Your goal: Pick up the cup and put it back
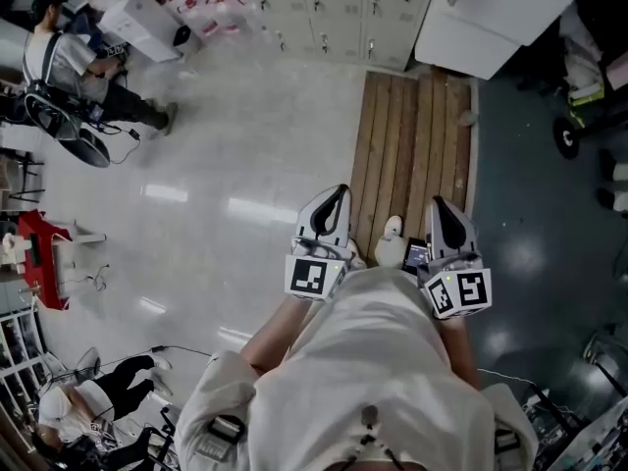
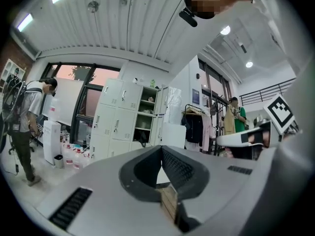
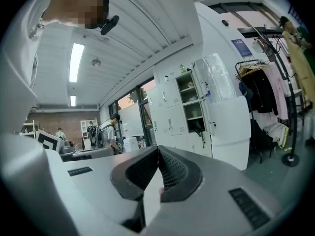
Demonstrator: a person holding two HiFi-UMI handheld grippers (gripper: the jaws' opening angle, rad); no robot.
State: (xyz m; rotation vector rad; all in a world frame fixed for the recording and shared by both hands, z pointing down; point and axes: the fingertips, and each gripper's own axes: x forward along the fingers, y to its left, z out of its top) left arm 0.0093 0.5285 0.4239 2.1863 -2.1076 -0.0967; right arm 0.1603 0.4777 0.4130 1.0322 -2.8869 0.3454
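The left gripper (image 2: 160, 149) has its jaws pressed together, the ribbed pads meeting along one line with nothing between them. The right gripper (image 3: 157, 149) looks the same in its own view: jaws closed tip to tip and empty. Neither touches anything.

I cannot pick out the cup for certain in any view. In the head view a small white thing (image 1: 391, 241) sits between the two grippers, at about 3 o'clock from the left gripper (image 1: 340, 191) and 9 o'clock from the right gripper (image 1: 438, 203). It lies at the near end of the wooden planking (image 1: 412, 135), with a small dark object (image 1: 415, 254) just beside it at 3 o'clock. It is too small to tell whether it is the cup, and I cannot tell its long axis or which way it points.

Both grippers are held close in front of the person's torso (image 1: 378, 361), side by side and a little apart. From above, each points toward 12 o'clock, the tips leaning slightly toward one another. The bare left forearm (image 1: 267, 337) runs back toward 7 o'clock. Both gripper views look level across the room, onto pale lockers (image 2: 118, 124) at 12 o'clock.
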